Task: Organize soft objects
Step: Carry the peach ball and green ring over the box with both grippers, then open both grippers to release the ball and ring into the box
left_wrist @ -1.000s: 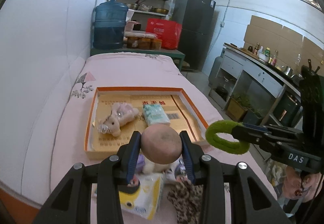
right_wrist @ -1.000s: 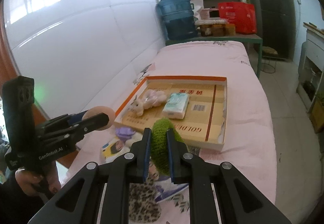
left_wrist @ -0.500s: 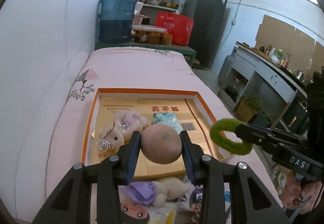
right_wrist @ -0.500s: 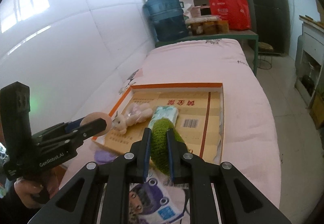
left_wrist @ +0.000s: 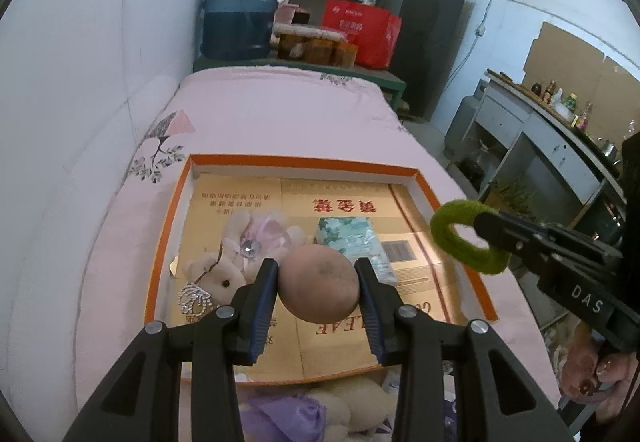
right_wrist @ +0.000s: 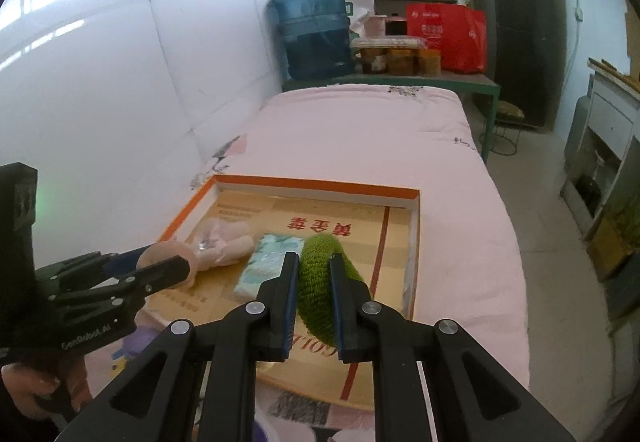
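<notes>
The left claw [left_wrist: 318, 292] clamps a tan ball [left_wrist: 319, 284] between its pads, half open around it. The right claw [right_wrist: 314, 296] is pinched tight on a green ring [right_wrist: 320, 282]. Just beyond both, below them, sits the box [left_wrist: 304, 164], holding a plush bunny [left_wrist: 224, 266] and a tissue pack [left_wrist: 352, 242].

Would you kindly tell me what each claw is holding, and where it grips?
The left claw pinches a tan ball across its sides. The right claw is shut on a green ring's band.

Purple plush [left_wrist: 286, 416] cut off btm
</notes>
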